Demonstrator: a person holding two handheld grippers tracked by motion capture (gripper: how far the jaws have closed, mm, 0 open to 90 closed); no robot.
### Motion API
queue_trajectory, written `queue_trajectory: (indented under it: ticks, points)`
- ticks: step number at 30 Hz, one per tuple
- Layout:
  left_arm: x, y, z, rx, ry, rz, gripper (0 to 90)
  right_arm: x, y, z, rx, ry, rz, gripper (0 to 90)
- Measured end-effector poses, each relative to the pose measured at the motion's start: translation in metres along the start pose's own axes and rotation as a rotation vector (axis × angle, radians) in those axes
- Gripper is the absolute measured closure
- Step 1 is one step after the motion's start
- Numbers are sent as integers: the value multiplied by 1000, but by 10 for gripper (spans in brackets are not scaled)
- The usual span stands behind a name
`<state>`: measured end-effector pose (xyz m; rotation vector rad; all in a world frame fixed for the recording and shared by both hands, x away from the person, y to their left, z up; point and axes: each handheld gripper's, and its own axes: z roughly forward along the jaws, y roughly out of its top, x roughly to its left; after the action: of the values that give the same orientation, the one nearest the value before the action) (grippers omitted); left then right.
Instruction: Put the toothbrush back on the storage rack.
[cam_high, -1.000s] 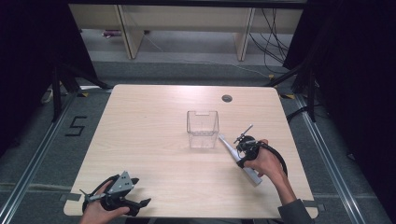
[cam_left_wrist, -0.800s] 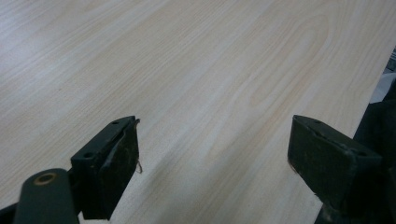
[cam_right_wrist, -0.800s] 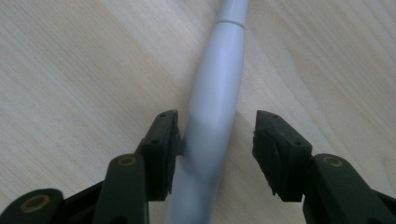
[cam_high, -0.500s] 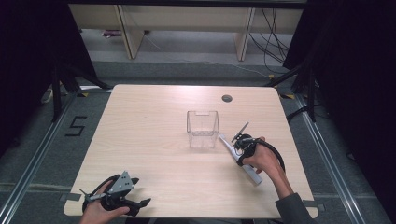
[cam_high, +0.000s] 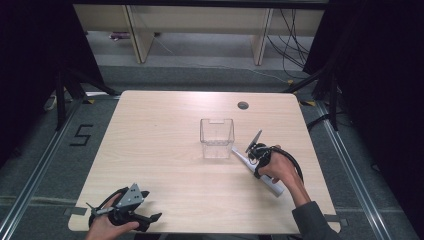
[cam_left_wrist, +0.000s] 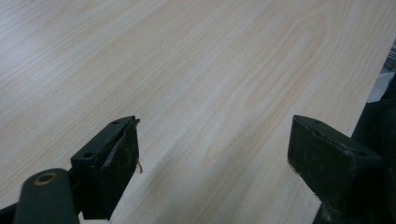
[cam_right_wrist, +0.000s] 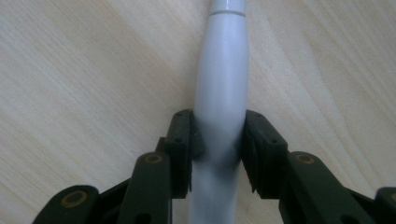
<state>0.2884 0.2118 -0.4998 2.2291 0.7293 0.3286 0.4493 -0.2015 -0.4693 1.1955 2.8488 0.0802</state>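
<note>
Gripping a white tube (cam_right_wrist: 220, 84) on the table (cam_high: 165, 130), right gripper (cam_right_wrist: 218, 140) beside a clear box (cam_high: 217, 137), left gripper (cam_left_wrist: 215, 154) spread open near the front edge.

Matt pale wood-grain table (cam_high: 165, 135)

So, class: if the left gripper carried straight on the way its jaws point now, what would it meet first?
Probably nothing at once: the left gripper, jaws wide open, looks low along the bare wooden table. Its path looks free, though depth is unclear.
</note>
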Motion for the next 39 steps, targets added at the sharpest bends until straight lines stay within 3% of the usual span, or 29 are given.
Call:
queue_trajectory:
  ticks: [1, 4, 6, 7, 8, 9, 10, 11, 12, 14, 16, 21, 25, 26, 27, 28, 30, 32, 34, 36, 37, 38, 39]
  points:
    - [0, 0, 0, -1, -1, -1, 160, 1, 0, 0, 7, 2, 18, 657]
    - [-1, 0, 1, -16, -9, -16, 160, 0, 2, 2, 32, 10, 10, 659]
    - [-1, 0, 1, -17, -11, -19, 160, 1, 3, 1, 67, 38, 50, 660]
    - [-1, 0, 1, -17, -11, -19, 160, 1, 3, 1, 67, 38, 50, 660]
    - [-1, 0, 1, -17, -10, -18, 160, -1, 4, 2, 60, 26, 19, 661]
    - [-1, 0, 1, -17, -10, -18, 160, -1, 4, 2, 60, 26, 19, 661]
    - [-1, 0, 1, -16, -13, -19, 160, 0, 5, 2, 81, 22, 49, 663]
    - [0, 0, 0, -4, -7, 0, 160, -2, 6, 3, 82, 28, 13, 664]
    - [0, 0, 0, -4, 1, 2, 160, 0, 7, 2, 93, 22, 44, 664]
    - [0, 0, 0, -4, 0, 1, 160, -2, 8, 3, 92, 31, 21, 664]
    - [-1, 0, 1, -17, -13, -19, 160, -3, 8, 3, 92, 31, 20, 665]
    - [-1, 0, 1, -19, -13, -19, 161, -4, 8, 3, 95, 37, 14, 666]
    - [1, 0, 0, -6, 2, 2, 162, -2, 8, 2, 97, 19, 29, 667]
    - [-1, 0, 0, -21, -5, -20, 162, -2, 6, 2, 97, 18, 30, 668]
    - [-1, 0, 1, -21, -6, -22, 162, -7, 5, 4, 79, 20, -22, 668]
    - [0, 0, 0, -7, 2, -3, 162, -8, 3, 3, 72, 24, -18, 668]
    - [0, 0, 0, -8, 3, -1, 162, -9, 1, 1, 50, 16, -3, 668]
    - [0, 0, 0, -10, 2, -4, 163, -13, -2, -4, 42, 8, -18, 668]
    - [-1, 0, 1, -21, -7, -22, 162, -12, -5, -11, 24, 14, 56, 668]
    - [0, 0, 0, -10, 0, -7, 163, -15, -7, -13, 4, 12, 56, 669]
    - [-1, 0, 1, -22, -7, -23, 163, -17, -10, -16, -22, 17, 60, 669]
    - [0, 0, 0, -7, 2, -6, 162, -22, -12, -19, -54, 19, 55, 669]
    - [-1, 0, 1, -21, -6, -22, 163, -29, -17, -25, -118, 8, 33, 668]
